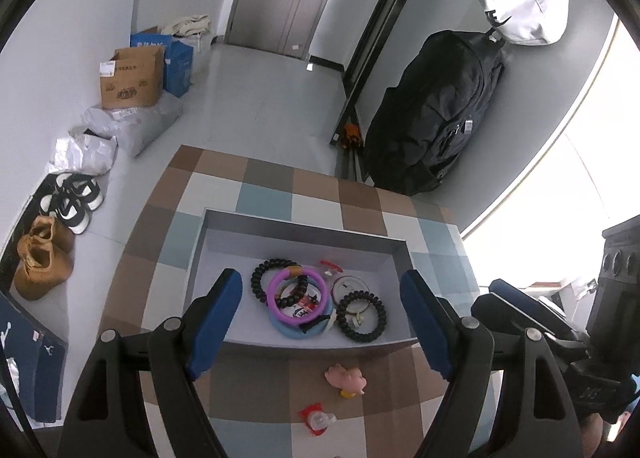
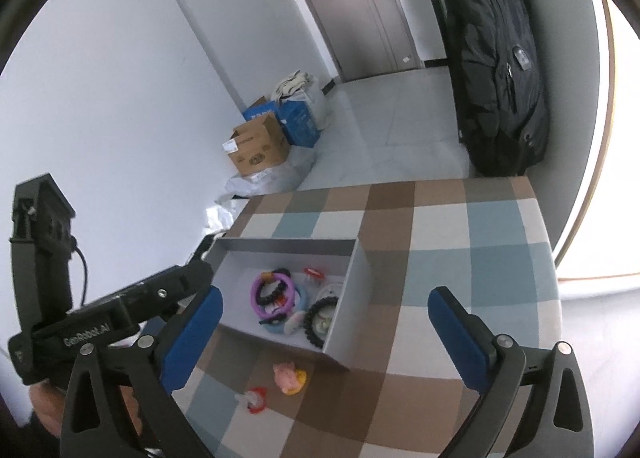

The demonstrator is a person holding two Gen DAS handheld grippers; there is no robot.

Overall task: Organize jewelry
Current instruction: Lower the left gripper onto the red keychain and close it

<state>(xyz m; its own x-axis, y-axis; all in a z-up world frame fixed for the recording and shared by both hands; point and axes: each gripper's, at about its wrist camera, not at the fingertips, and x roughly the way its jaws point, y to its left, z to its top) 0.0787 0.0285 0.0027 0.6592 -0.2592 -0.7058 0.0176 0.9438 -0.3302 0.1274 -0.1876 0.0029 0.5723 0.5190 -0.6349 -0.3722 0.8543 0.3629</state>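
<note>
Lettering "GenRobot.AI" marks the left tool [image 2: 172,294] body. Both tools gape wide, holding nothing; right tool [image 2: 324,322]. Ahead between the left tool's fingers, bracelets [image 1: 316,298] fill the grey tray [image 1: 304,228]; a pink pig charm [image 1: 347,379] lies nearer on the checkered surface [image 1: 272,178].

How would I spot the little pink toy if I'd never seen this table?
Find the checked brown, blue and white tablecloth, then the shallow grey tray holding bracelets. On the cloth just outside the tray's near wall lies the small pink pig-shaped figure; unlike the red-trimmed clear trinket beside it, it is solid pink with a yellow base.
</note>
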